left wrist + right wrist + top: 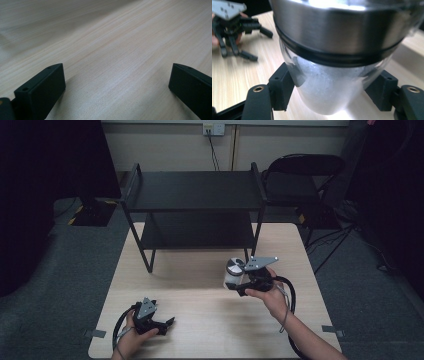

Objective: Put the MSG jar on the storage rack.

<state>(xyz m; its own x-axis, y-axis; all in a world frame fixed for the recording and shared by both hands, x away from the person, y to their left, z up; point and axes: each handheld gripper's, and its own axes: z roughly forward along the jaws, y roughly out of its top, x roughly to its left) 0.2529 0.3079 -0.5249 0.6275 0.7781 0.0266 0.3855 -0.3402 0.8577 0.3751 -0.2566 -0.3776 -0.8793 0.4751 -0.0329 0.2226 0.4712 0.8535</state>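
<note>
A clear glass jar (233, 272) with a brushed metal lid and a white filling is at the right of the wooden table (210, 330), just in front of the rack. My right gripper (235, 283) is shut on the jar (329, 92), one black jaw pressed on each side of the glass below the lid. Whether the jar's base touches the table I cannot tell. My left gripper (168, 323) rests low near the table's front left corner. It is open, and between its jaws (116, 75) there is bare wood. It appears again as the far gripper (235, 37) in the right gripper view.
A black two-tier metal rack (195, 195) stands across the back of the table, both shelves bare. Behind the table's right side is a black folding chair (300, 175). Cables trail from both grippers.
</note>
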